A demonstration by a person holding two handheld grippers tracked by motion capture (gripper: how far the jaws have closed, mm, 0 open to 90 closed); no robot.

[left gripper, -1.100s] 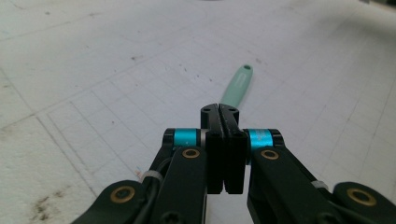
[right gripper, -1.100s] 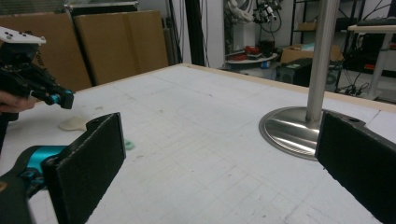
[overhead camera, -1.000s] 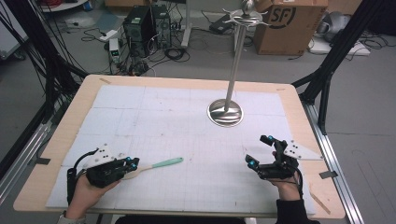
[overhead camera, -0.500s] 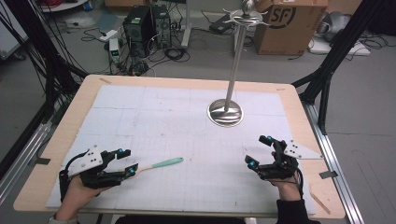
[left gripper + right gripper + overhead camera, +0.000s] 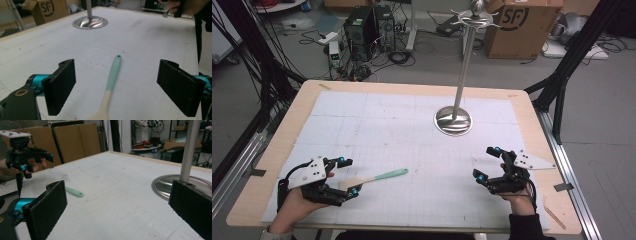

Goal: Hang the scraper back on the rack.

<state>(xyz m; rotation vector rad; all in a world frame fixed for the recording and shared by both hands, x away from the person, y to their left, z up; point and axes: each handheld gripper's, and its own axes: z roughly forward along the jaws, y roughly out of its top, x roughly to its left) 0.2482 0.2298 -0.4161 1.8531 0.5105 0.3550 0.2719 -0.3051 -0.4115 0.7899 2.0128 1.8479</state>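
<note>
A spatula [image 5: 377, 177] with a mint-green handle and a cream head lies flat on the white mat [image 5: 412, 145] at the front left. My left gripper [image 5: 349, 176] stands open around its cream head. Its jaws have just been opening and neither pad touches the spatula. In the left gripper view the spatula [image 5: 112, 77] runs up the middle between the two wide-apart black jaws of the gripper [image 5: 117, 63]. My right gripper [image 5: 487, 163] rests open at the front right with nothing between its jaws [image 5: 119, 187]. From there the spatula handle [image 5: 73, 192] and the left gripper [image 5: 37, 161] show at the left.
A metal stand [image 5: 453, 120] with a round base and a tall pole rises at the back centre-right of the mat. The wooden table edge [image 5: 412, 87] frames the mat. Cardboard boxes [image 5: 522, 30], cables and a computer stand on the floor behind the table.
My left gripper was shut on the spatula's head a second ago. Its jaws have spread apart and let the spatula go; it lies on the mat. My right gripper has not moved.
</note>
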